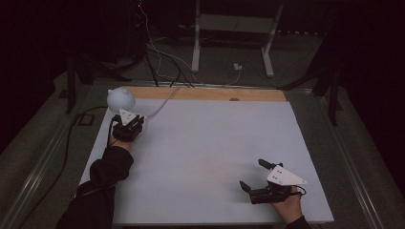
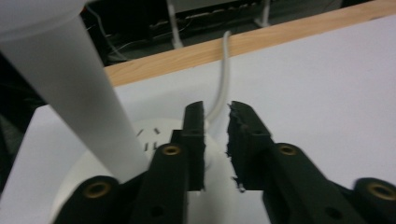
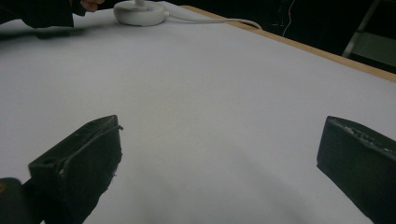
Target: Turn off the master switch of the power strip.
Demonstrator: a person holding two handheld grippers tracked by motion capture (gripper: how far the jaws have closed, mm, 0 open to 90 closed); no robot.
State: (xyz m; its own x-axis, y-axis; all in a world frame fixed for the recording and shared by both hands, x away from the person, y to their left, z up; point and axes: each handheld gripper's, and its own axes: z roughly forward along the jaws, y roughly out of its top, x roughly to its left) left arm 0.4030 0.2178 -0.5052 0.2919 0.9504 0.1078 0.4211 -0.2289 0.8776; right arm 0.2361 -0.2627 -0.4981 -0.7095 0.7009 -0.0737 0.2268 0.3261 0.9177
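A white desk lamp with a round head (image 1: 120, 98) stands at the table's far left corner. In the left gripper view its thick stem (image 2: 70, 84) slants up on the left and its round base (image 2: 149, 135) lies under the jaws. My left gripper (image 2: 216, 109) hovers over that base, jaws close together with a narrow gap and nothing pressed between the pads. The lamp's white cable (image 2: 225, 60) leaves the base just beyond the tips. In the high view the left gripper (image 1: 128, 121) sits right below the lamp head. My right gripper (image 1: 251, 173) rests near the front right, jaws wide open and empty (image 3: 222, 126).
The white table top (image 1: 205, 152) has a wooden strip (image 1: 205, 94) along its far edge. The lamp cable (image 1: 165, 100) runs off over that strip to the floor. Dark cables and a white stand's legs (image 1: 196, 52) lie behind the table. The lamp base (image 3: 140, 11) is far from the right gripper.
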